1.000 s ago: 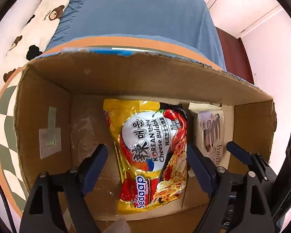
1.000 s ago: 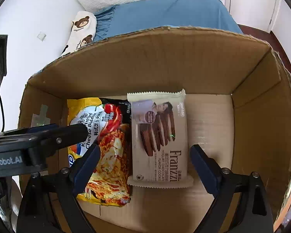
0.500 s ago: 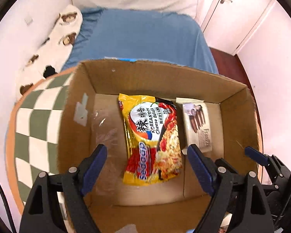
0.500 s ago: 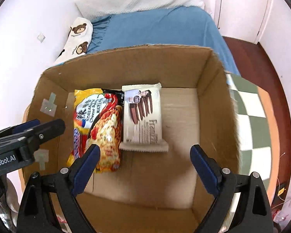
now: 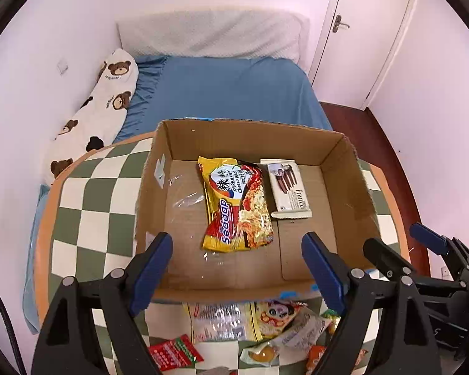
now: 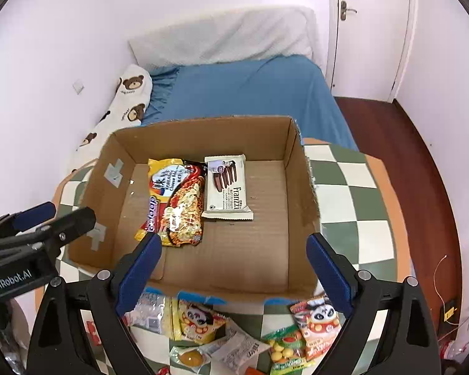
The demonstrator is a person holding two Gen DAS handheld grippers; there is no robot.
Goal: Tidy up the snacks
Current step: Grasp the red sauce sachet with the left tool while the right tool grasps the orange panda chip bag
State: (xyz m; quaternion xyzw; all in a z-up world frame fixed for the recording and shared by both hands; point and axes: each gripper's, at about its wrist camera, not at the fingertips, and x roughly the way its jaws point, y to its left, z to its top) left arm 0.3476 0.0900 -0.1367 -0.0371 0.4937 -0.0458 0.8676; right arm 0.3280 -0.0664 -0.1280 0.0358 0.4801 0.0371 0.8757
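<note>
Inside the cardboard box lie two packs, flat on its corrugated floor. The crinkly yellow-and-red noodle packet sits ahead of the left gripper, roughly centred between its two blue pads. Just to its right, almost touching, is the pale, matte wafer packet with its crimped end seams, a neat flat rectangle.

From the right gripper, the noodle packet lies ahead of the left-hand pad and the wafer packet a little further in, with bare brown cardboard stretching beyond toward the right-hand pad.

Both sets of jaws stand wide apart with nothing between them, both above the box's near rim. The left gripper also shows at the left edge of the right camera's view, black-framed with blue tips.

Below the jaws, on the near side of the box, is a loose heap of snacks: a clear glossy bag with a yellow cartoon-face pack, a panda-printed sachet, a green bag of round sweets, and a small red packet off to the left.

All of it rests on a round table with a green-and-cream chequered top and an orange rim. Beyond that is a bed with a blue sheet, a long bear-print pillow and a white door.
</note>
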